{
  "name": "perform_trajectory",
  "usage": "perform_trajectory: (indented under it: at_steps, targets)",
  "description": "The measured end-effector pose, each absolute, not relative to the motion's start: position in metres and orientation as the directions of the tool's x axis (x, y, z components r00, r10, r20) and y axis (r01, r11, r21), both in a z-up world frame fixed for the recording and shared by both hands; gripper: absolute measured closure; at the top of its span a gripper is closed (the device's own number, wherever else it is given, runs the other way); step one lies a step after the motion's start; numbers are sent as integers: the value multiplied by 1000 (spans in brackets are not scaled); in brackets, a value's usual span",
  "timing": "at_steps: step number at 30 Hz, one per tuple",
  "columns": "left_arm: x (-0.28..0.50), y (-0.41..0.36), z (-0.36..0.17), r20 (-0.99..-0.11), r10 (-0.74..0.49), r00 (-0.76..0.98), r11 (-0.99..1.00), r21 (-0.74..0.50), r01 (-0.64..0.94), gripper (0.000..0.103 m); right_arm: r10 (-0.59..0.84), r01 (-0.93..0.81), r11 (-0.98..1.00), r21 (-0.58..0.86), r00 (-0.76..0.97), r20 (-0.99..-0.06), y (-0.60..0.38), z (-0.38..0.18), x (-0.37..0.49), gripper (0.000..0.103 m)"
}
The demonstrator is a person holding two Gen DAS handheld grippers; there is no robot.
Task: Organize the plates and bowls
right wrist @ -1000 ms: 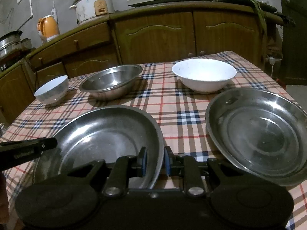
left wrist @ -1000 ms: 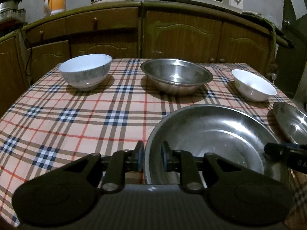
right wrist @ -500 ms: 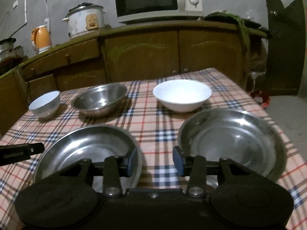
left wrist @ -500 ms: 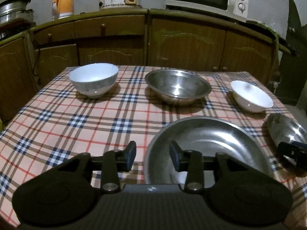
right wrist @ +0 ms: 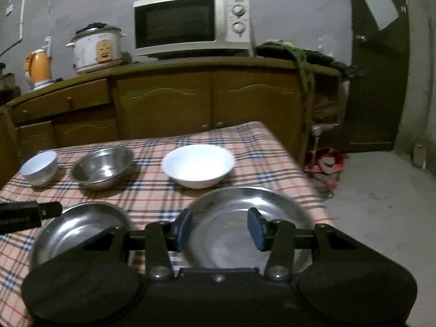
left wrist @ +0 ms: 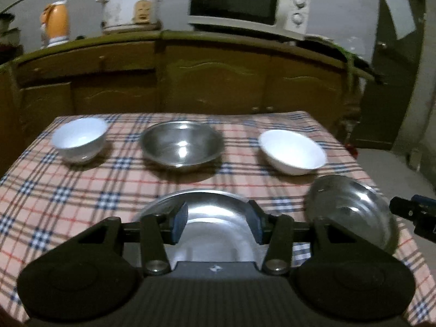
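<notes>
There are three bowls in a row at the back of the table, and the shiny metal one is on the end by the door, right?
Not quite. The metal bowl is in the middle of the row, not on the end. The wide white bowl is the one nearest the door, and the small white bowl sits at the other end. The left wrist view shows this clearly.
</notes>
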State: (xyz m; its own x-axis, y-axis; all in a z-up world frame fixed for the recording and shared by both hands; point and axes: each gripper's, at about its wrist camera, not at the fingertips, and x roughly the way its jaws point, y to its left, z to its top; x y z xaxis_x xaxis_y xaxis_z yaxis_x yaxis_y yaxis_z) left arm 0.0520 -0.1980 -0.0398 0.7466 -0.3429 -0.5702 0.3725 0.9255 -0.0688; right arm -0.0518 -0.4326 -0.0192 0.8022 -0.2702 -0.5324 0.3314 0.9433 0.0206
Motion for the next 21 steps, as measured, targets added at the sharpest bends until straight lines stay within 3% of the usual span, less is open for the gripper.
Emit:
perform_trajectory:
  at_steps: [6, 21]
  targets:
    - [48, -239, -38, -565, -398, 723, 893, -56, 447, 53, -310, 383, 923, 31, 790, -529, -464, -18, -72, 43]
    - [69, -291, -73, -615, -417, 670, 863, -35, 505, 41, -342, 486, 870, 83, 716, -609, -537, -76, -66, 36]
